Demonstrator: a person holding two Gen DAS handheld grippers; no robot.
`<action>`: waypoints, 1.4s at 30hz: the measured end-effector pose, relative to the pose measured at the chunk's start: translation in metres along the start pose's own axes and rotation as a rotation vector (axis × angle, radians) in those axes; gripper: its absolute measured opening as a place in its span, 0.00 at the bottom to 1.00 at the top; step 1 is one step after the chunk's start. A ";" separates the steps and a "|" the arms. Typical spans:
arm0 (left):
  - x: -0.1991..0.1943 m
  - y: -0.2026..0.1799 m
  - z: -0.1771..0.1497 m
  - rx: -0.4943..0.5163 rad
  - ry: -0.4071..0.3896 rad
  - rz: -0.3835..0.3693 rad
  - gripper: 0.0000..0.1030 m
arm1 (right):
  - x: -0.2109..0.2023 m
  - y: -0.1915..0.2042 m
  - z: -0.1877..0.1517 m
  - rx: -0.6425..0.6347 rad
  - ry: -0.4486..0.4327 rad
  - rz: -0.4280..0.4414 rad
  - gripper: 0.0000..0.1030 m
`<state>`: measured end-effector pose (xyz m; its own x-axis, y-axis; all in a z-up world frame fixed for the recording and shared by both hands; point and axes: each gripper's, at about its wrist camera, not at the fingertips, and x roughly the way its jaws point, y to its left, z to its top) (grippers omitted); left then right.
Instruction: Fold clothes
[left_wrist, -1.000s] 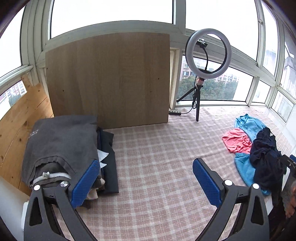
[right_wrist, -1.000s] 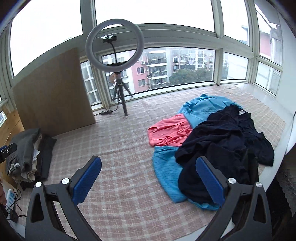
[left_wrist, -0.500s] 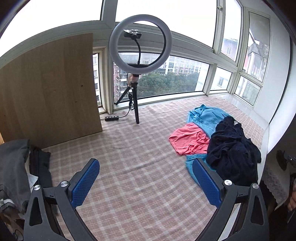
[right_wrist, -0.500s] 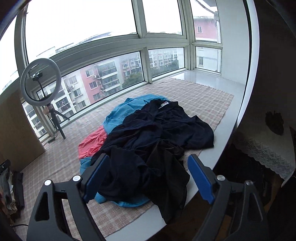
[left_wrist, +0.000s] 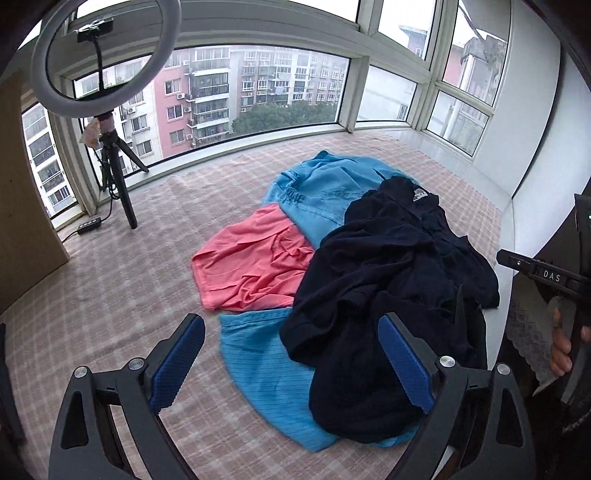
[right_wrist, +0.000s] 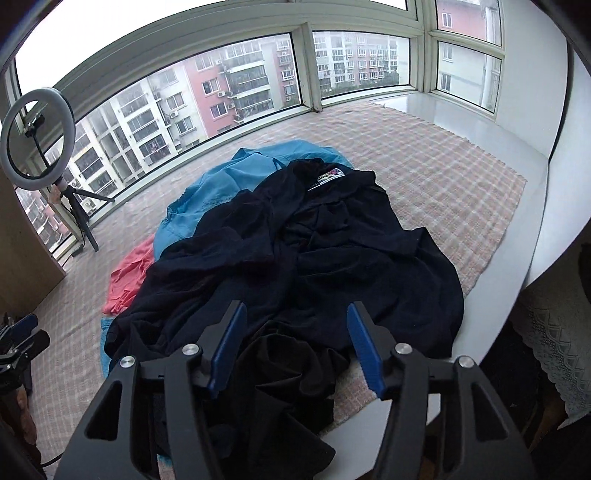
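Note:
A crumpled dark navy garment (left_wrist: 388, 280) (right_wrist: 303, 258) lies on top of a heap on the checked cloth. Under it are a light blue garment (left_wrist: 325, 188) (right_wrist: 225, 177), a coral pink one (left_wrist: 255, 262) (right_wrist: 127, 275) and a blue ribbed piece (left_wrist: 273, 373). My left gripper (left_wrist: 291, 354) hovers open above the near edge of the heap, with nothing between its blue pads. My right gripper (right_wrist: 295, 339) is open too, its jaws closer together, just above the navy garment's near folds, which hang over the platform's edge.
A ring light on a tripod (left_wrist: 107, 92) (right_wrist: 40, 147) stands at the back left by the windows, a power strip (left_wrist: 88, 224) at its foot. A wooden board (left_wrist: 22, 206) leans at the left. White ledge (right_wrist: 517, 206) borders the cloth on the right. A person's hand (left_wrist: 565, 339) holds the other gripper.
Both views have swung right, away from the folded grey stack, and closed in on the heap. The right gripper's jaws have narrowed and it has dropped close over the navy garment.

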<state>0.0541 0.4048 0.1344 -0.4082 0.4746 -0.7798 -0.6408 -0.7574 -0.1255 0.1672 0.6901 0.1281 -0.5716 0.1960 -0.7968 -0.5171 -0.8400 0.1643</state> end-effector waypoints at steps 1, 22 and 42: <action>0.012 -0.006 0.001 -0.004 0.030 -0.003 0.90 | 0.013 -0.001 0.007 -0.010 0.023 0.021 0.60; 0.014 -0.035 0.039 -0.021 0.080 -0.106 0.03 | 0.018 0.008 0.091 -0.078 -0.017 0.288 0.09; -0.095 0.056 0.062 -0.027 -0.096 0.105 0.16 | -0.103 0.090 0.071 -0.313 -0.153 0.161 0.54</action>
<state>0.0163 0.3450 0.2392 -0.5332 0.4321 -0.7273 -0.5745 -0.8160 -0.0636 0.1344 0.6303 0.2657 -0.7302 0.1023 -0.6755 -0.2071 -0.9753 0.0762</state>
